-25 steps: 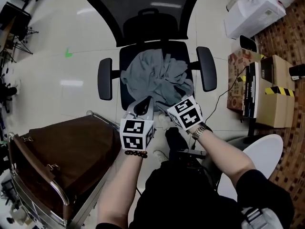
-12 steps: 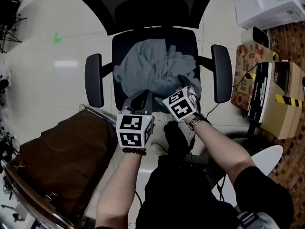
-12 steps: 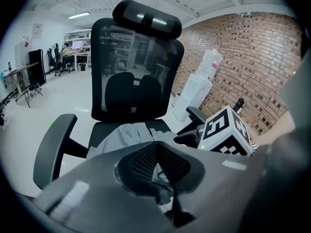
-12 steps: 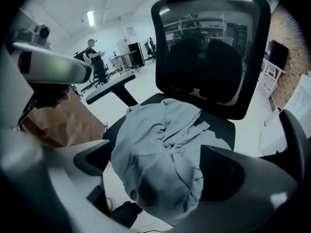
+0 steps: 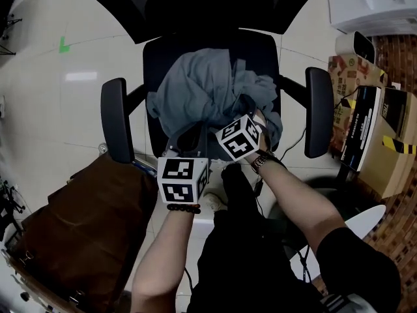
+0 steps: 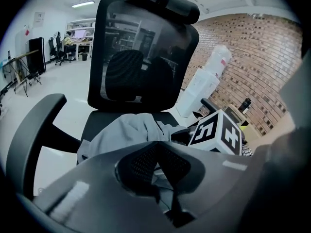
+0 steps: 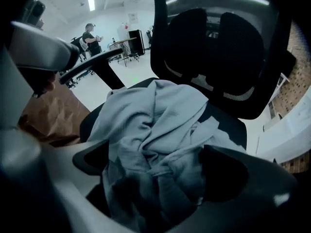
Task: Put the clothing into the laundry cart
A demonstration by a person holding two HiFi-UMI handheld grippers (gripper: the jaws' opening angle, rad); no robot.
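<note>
A crumpled grey garment (image 5: pixel 202 87) lies on the seat of a black office chair (image 5: pixel 112 119). My right gripper (image 5: pixel 258 117) is at the garment's near right edge. Its jaws have just been opening and now stand wide, and in the right gripper view the grey cloth (image 7: pixel 155 115) bunches between the pads (image 7: pixel 90 161) without being pinched. My left gripper (image 5: pixel 189 139) hangs at the seat's front edge, just short of the garment (image 6: pixel 124 132), with its jaws together and nothing in them. The brown laundry cart (image 5: pixel 85 220) stands at the lower left, beside the chair.
The chair's two armrests (image 5: pixel 318 109) flank the seat and its tall backrest (image 6: pixel 146 47) rises behind. Cardboard boxes (image 5: pixel 374 135) and a white appliance (image 5: pixel 378 2) line the right side, by a brick wall. The person's dark-clad legs (image 5: pixel 247 253) are below the grippers.
Both grippers have come down and forward to the chair seat. The right jaws have spread open over the garment's edge. The chair fills more of the head view.
</note>
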